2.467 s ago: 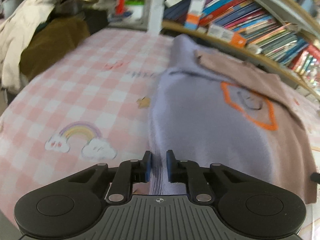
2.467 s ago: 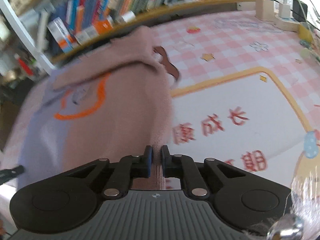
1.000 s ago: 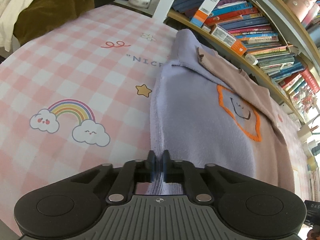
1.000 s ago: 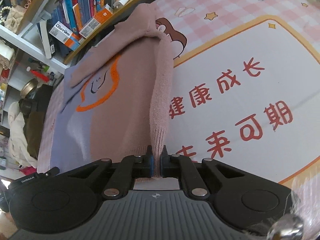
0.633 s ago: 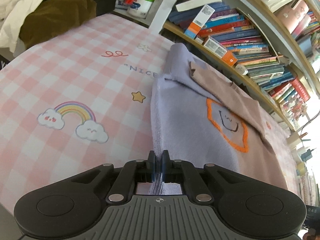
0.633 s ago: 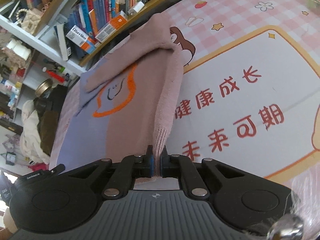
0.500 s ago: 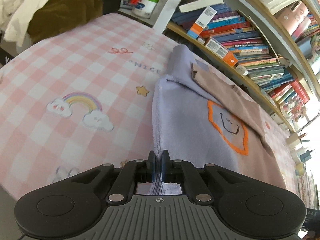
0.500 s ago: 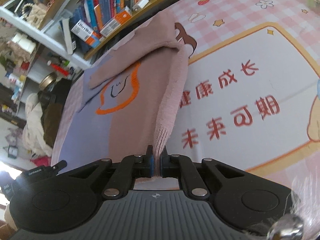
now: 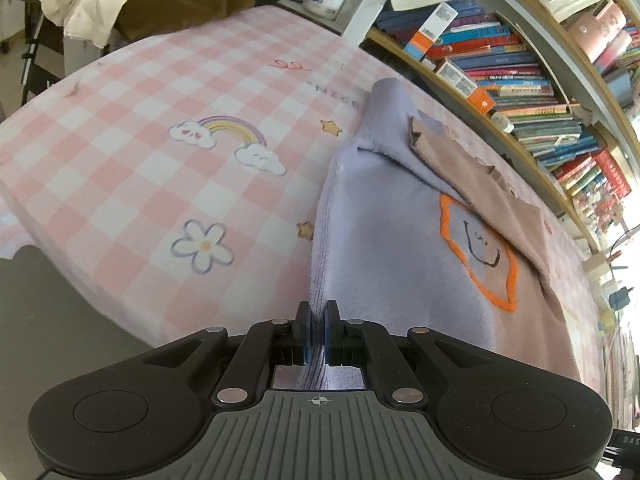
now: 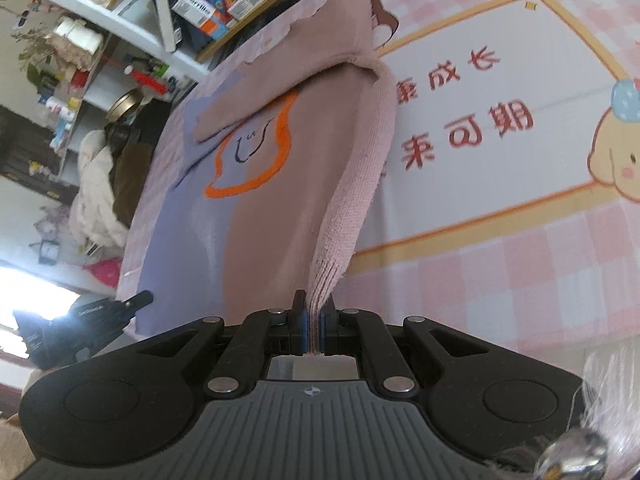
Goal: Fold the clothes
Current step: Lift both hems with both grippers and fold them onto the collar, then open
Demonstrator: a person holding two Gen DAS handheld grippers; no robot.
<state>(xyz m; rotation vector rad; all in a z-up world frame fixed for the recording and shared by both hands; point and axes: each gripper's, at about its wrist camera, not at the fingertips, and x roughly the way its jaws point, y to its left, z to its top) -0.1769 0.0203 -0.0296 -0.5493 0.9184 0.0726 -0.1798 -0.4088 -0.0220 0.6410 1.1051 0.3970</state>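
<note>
My left gripper (image 9: 317, 334) pinches the sweater's (image 9: 400, 264) lilac hem; my right gripper (image 10: 314, 330) clamps its pink hem, lifted off the table (image 10: 520, 248).

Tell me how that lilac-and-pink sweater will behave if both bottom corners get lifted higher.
The sweater will probably sag between the corners: the pink edge clamped in the right hand-held gripper already drapes limply. Its fuzzy knit likely grips well in the left hand-held gripper. The folded-in sleeve may slide off.
</note>
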